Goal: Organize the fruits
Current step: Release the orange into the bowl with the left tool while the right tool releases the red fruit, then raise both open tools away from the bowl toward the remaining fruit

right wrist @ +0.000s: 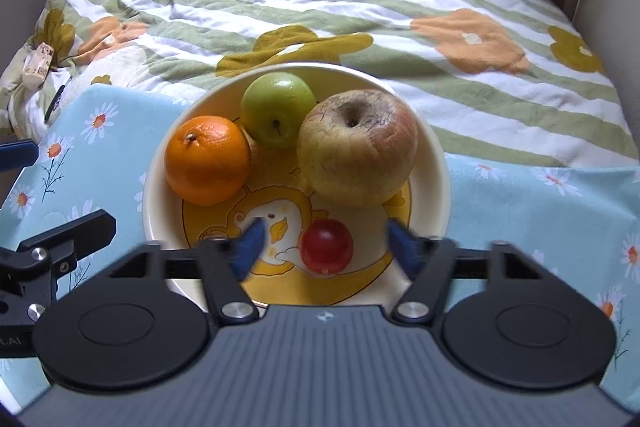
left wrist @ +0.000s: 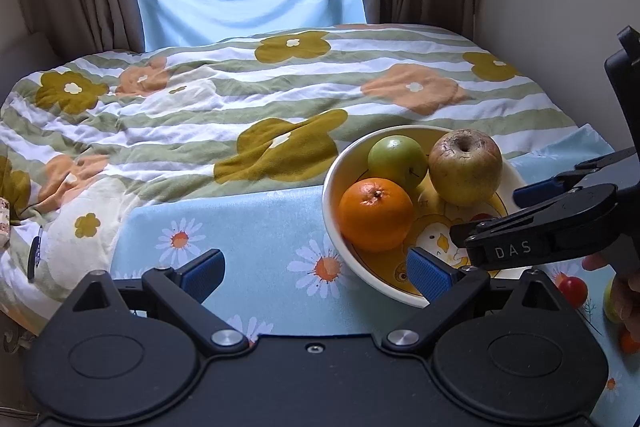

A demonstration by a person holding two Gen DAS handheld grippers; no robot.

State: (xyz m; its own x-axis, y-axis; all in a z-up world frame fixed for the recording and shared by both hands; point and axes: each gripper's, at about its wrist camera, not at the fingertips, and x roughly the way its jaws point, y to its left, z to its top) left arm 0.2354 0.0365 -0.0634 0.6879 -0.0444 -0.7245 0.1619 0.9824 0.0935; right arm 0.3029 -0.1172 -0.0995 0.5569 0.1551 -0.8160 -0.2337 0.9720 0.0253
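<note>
Fruits sat together in a cream, round ceramic bowl (right wrist: 438, 163) with a yellow cartoon duck painted inside. This bowl rested on a pale blue cloth printed with daisies (right wrist: 552, 211), spread in front of a bed covered by a striped quilt with olive and orange flowers (right wrist: 360, 11). Inside the bowl lay a bright orange (right wrist: 207, 159) at the left, a smooth green apple (right wrist: 278, 115) behind it, a large wrinkled yellow-red apple (right wrist: 357, 147) at the right, and a small round red fruit (right wrist: 327, 246) at the front. The right gripper (right wrist: 324, 247) hung over the bowl's near side with its blue-padded jaws spread wide on either side of the small red fruit, not pressing it. The left gripper (left wrist: 316, 273) hovered over the daisy cloth beside the bowl, jaws spread, nothing between them. More small fruits (left wrist: 573, 291) lay on the cloth outside the bowl, near a hand (left wrist: 628, 291).
</note>
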